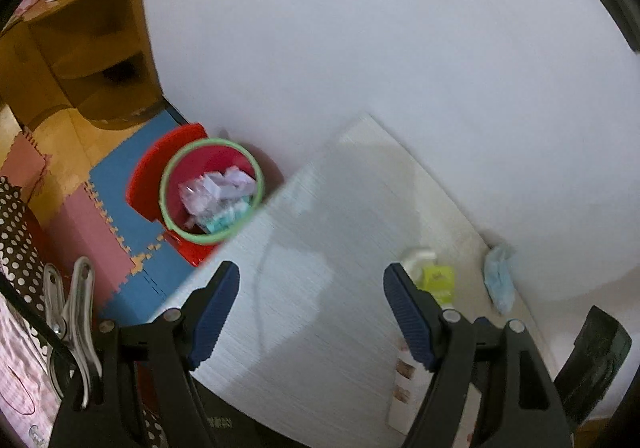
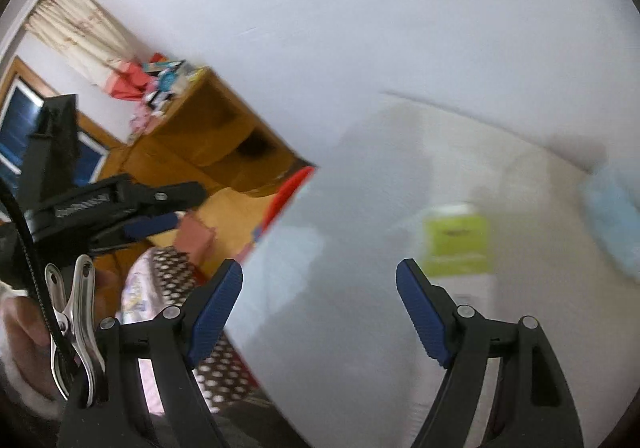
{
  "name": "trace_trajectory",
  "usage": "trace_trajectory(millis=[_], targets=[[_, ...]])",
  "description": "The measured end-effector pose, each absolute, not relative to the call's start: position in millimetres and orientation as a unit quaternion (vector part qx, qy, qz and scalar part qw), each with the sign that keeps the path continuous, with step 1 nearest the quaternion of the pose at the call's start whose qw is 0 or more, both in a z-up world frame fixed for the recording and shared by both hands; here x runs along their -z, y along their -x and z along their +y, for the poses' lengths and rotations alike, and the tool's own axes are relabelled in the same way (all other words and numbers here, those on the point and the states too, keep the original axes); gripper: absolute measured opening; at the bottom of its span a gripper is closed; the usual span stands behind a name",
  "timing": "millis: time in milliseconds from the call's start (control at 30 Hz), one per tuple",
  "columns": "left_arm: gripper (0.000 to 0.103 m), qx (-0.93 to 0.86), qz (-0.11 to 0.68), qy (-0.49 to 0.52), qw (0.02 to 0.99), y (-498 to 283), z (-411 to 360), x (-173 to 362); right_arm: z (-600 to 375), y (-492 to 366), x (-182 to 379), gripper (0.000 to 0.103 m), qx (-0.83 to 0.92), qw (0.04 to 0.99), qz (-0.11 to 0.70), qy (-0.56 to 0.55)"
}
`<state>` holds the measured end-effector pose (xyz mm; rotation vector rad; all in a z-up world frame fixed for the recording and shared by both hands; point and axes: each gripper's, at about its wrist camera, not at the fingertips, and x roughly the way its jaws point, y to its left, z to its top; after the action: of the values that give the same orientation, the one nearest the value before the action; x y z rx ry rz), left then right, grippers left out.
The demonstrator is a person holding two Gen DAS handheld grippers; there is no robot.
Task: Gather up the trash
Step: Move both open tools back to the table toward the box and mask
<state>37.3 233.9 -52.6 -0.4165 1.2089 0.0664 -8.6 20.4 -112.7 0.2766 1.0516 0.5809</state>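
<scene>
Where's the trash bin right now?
In the left wrist view, the red trash bin with the green rim stands on the blue floor mat at centre left, just beyond the white table's far left edge and close to the wall.

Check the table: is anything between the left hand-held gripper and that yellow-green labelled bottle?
Nothing visible. The left hand-held gripper is open and empty over bare white table; the yellow-green labelled bottle lies just past its right finger. The crumpled blue wrapper sits beyond it, by the wall, out of the way.
</scene>
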Motion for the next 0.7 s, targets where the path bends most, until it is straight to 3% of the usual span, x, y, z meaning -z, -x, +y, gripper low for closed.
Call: trace_trajectory(millis=[367, 700], targets=[[0.078, 0.035, 0.613, 0.109, 0.782, -41, 130, 88, -104, 10, 137, 0.081, -0.046, 0.873, 0.470, -0.125], [0.078, 0.049, 0.630, 0.081, 0.771, -42, 99, 102, -165, -32, 171, 0.081, 0.084, 0.867, 0.469, -0.146]])
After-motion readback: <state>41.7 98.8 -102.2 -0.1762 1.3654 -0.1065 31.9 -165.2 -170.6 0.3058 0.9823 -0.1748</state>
